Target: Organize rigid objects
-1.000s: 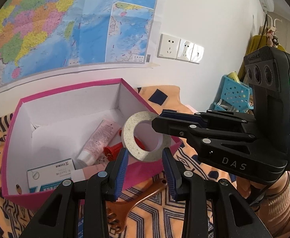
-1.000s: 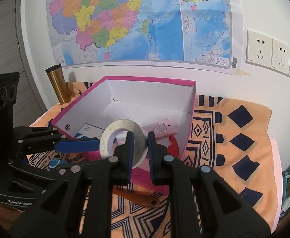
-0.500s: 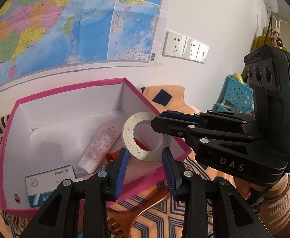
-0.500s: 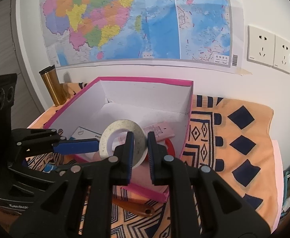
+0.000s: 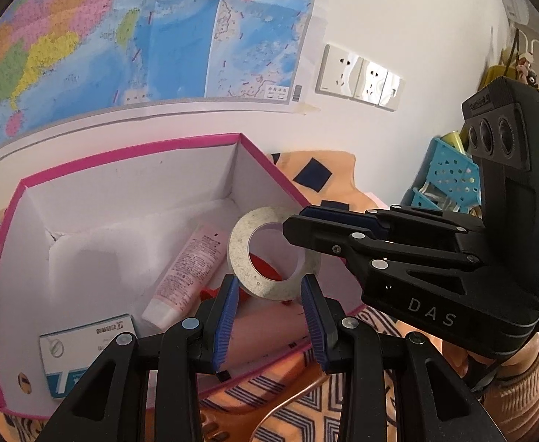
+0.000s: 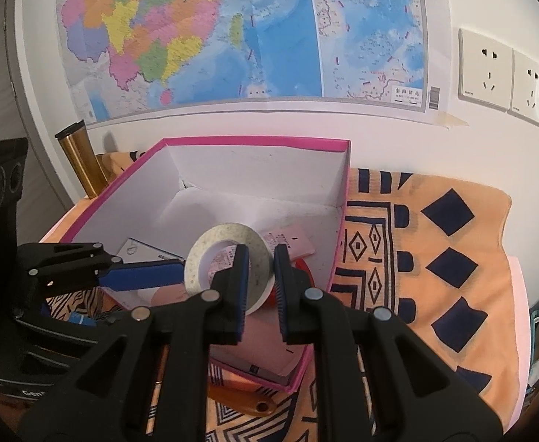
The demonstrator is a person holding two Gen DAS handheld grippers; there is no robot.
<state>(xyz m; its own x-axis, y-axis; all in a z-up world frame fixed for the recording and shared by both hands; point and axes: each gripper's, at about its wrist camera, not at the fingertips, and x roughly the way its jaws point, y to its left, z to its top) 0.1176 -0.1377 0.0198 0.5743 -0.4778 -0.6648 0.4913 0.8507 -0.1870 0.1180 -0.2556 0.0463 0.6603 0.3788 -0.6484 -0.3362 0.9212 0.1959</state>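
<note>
Grey-white tape roll pinched through its wall by the right tongs, nearly closed, and bracketed at frame centre by the partly parted left tongs, contact unclear, over the pink box, seemingly steadied for lowering inside.

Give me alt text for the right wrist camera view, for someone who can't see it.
The right gripper holds a tape roll upright over an open pink box on a patterned orange cloth. The left gripper reaches in from the left beside the roll. In the box lie a pink tube and a small carton; a map hangs behind.
</note>
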